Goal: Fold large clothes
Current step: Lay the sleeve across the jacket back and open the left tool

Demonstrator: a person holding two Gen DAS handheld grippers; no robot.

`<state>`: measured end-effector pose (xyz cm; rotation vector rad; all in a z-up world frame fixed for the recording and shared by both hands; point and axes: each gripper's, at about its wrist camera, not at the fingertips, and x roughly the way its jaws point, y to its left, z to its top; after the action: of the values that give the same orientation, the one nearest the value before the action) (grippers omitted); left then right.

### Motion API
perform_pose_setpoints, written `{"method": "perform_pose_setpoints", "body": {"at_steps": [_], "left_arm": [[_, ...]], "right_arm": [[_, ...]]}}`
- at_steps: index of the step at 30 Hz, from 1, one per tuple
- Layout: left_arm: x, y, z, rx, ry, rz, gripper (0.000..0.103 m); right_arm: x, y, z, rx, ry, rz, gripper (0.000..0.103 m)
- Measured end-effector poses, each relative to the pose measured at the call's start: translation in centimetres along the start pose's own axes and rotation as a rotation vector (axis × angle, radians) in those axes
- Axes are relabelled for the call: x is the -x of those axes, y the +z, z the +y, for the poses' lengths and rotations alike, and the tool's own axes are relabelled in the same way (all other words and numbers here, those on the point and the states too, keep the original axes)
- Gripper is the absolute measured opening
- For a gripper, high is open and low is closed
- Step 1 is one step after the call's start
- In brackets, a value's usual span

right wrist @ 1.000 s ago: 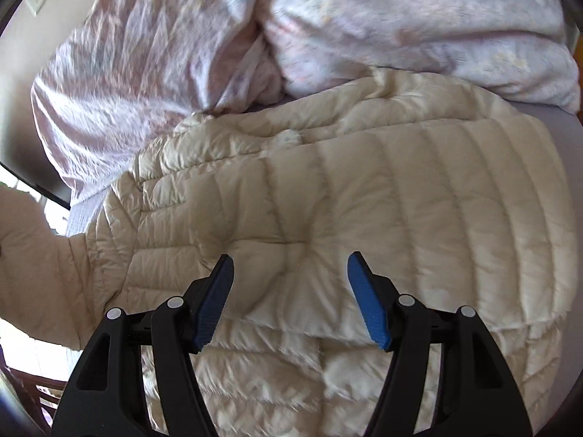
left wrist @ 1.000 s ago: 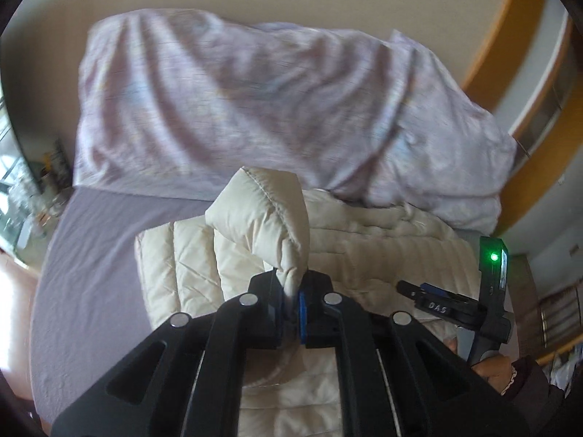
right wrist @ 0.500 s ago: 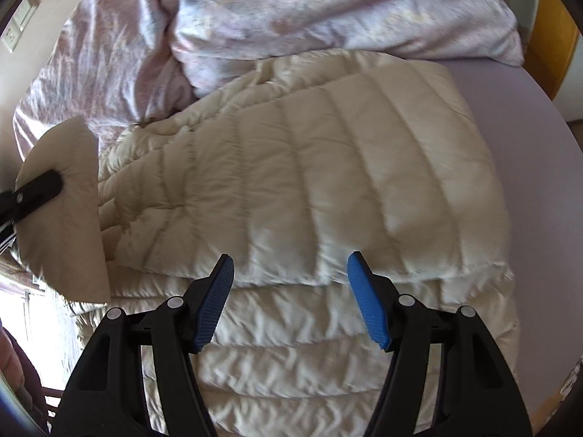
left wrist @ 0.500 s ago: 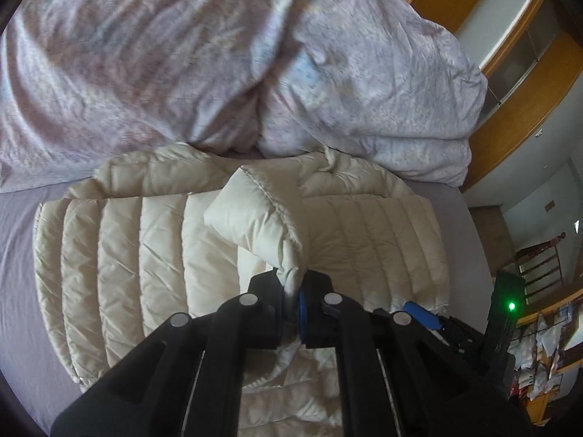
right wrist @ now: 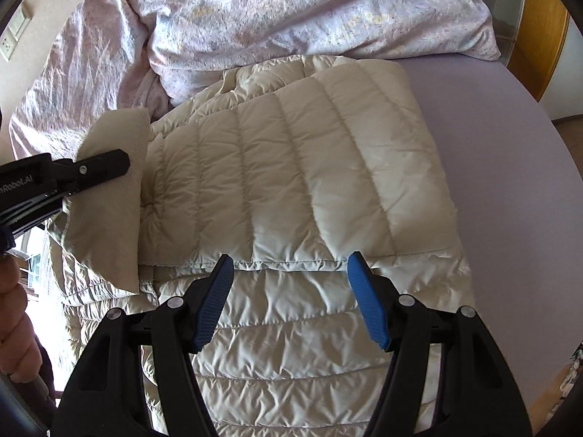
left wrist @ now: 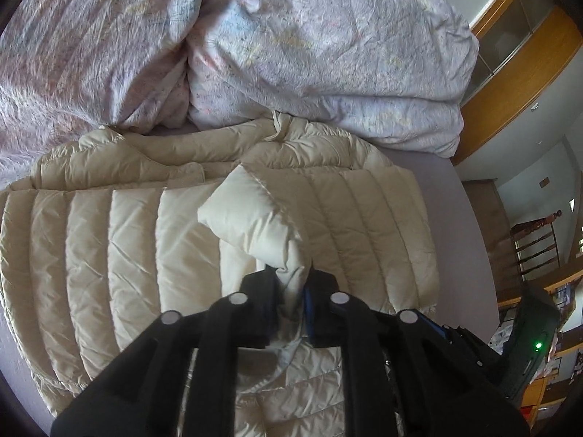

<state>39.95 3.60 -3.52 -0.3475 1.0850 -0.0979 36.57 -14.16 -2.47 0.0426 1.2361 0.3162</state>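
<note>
A cream quilted down jacket lies spread on the lilac bed sheet; it also fills the right wrist view. My left gripper is shut on the jacket's sleeve end and holds it lifted over the jacket body; the left gripper also shows at the left of the right wrist view, holding the sleeve. My right gripper is open and empty, just above the edge of a folded jacket panel. Its body shows at the lower right of the left wrist view.
A crumpled pink-and-white floral duvet is piled along the far side of the bed, touching the jacket's top edge. Wooden cabinets and a chair stand to the right. Bare sheet lies right of the jacket.
The left gripper has carried the sleeve end rightward and inward over the jacket body. The right gripper, still open, has drawn back toward the jacket's near folded edge.
</note>
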Motion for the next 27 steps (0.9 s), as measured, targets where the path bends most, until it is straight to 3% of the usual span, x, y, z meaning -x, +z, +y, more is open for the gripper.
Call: {"method": "perform_pose_setpoints", "body": {"at_steps": [1,3,9,12,14,20,27], "left_arm": [[0.0,0.0,0.0,0.0,0.002,-0.001,0.023],[0.3,0.1,0.3,0.005,0.007,-0.011,0.046],[2.3,0.1,2.4,0.03,-0.01,-0.049,0.07],[3.3,0.0,3.8,0.041,0.013,-0.066,0.071],[3.8,-0.3,4.9,0.043,0.054,-0.074,0.071],[4.6,-1.1,8.5,0.069,0.14,-0.071,0.071],[4.9,-2.1,11.3,0.091,0.19,-0.063,0.071]], "right_arm": [[0.1,0.1,0.0,0.002,0.0,-0.002,0.067],[0.2,0.3,0.0,0.01,0.006,-0.007,0.067],[0.3,1.4,1.9,0.055,0.04,-0.024,0.066],[0.4,2.1,3.5,0.09,0.073,-0.035,0.064],[0.4,2.2,4.4,0.114,0.091,-0.04,0.055],[-0.8,2.7,7.1,0.155,0.13,-0.031,0.042],[-1.8,3.4,9.0,0.156,0.161,-0.03,0.038]]}}
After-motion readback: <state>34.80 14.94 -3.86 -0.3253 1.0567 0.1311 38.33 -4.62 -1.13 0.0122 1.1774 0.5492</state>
